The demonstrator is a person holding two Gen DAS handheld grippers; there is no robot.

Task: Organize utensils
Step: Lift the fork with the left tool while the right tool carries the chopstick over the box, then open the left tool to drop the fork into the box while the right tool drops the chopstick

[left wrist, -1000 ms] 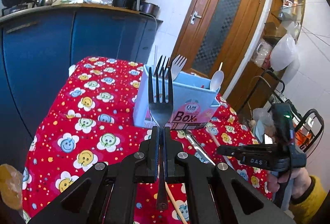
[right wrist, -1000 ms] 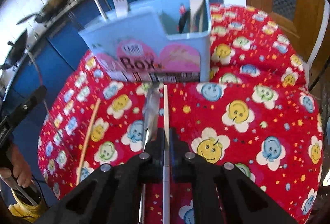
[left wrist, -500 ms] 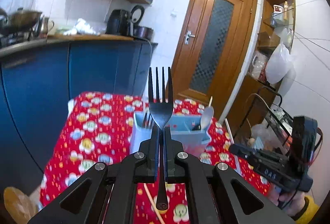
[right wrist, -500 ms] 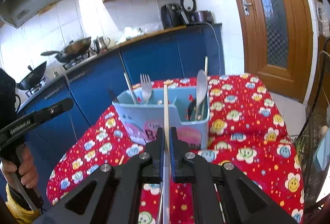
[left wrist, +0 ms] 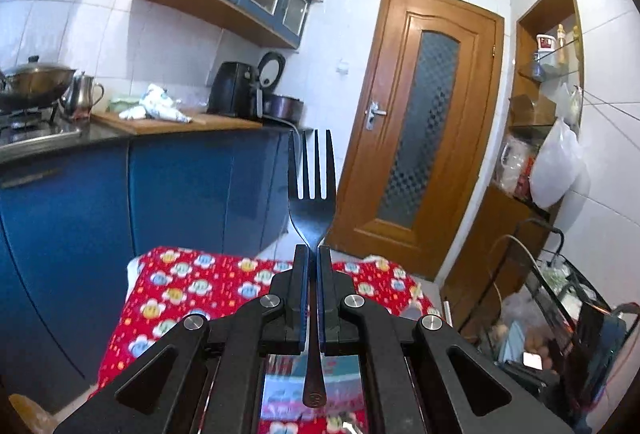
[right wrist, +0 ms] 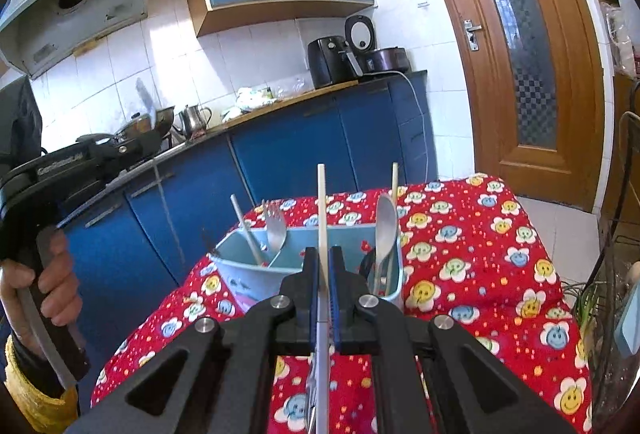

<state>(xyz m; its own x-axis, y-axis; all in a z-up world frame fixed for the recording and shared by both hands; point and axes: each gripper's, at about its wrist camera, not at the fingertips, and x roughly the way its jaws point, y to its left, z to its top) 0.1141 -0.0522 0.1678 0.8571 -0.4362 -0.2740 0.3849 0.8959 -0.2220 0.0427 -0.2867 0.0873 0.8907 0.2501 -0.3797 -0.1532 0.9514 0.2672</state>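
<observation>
Gripping: left hand-held gripper point(left wrist: 312, 254) clamps dark metal fork point(left wrist: 311, 190) | right hand-held gripper point(right wrist: 323, 258) pinches pale, probably plastic chopstick point(right wrist: 321, 206)

— What's surrounding us?
— White tiled walls point(left wrist: 176, 42) are glowing in daylight; blue cabinets point(right wrist: 304, 146) are running under a wooden counter point(left wrist: 180, 122).
— And beyond?
— A wooden door point(left wrist: 420, 130) is standing shut.

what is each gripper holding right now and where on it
The left gripper is shut on a dark fork at its neck, tines forward. The right gripper is shut on a pale chopstick partway along its length.
</observation>
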